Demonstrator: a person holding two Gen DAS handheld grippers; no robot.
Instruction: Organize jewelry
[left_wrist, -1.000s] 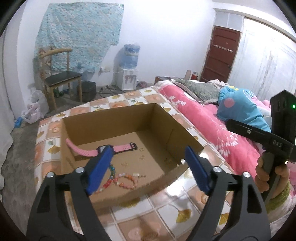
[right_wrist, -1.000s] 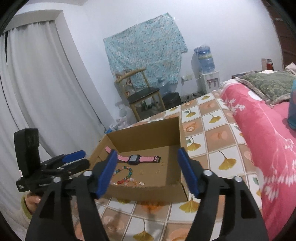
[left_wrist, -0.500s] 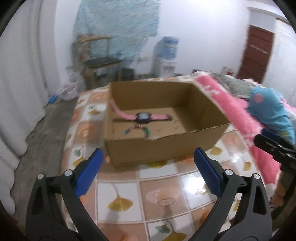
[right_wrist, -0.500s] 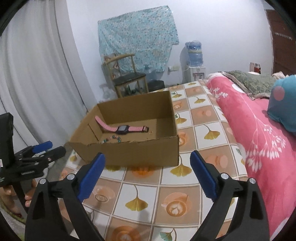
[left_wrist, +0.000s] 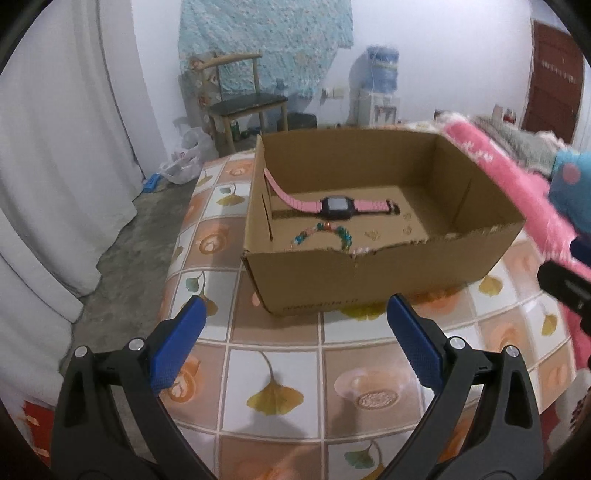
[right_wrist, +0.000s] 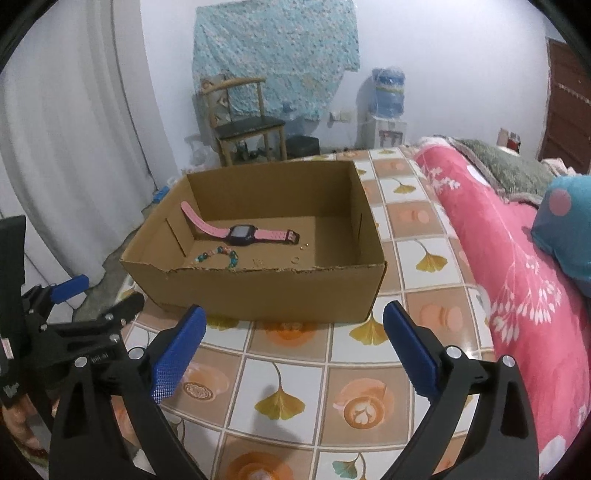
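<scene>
Both grippers gape empty before the cardboard box holding watch, bracelet.

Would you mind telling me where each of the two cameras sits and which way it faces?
Left wrist: on the left gripper, angled down across the tiled cloth at the cardboard box; own open blue fingers below, right gripper's tip at the right edge.
Right wrist: on the right gripper, angled down at the box's near wall; own opening jaws, nothing between them; left gripper at the left edge.
Shared: box, pink watch, bead bracelet, chair, water dispenser.
</scene>
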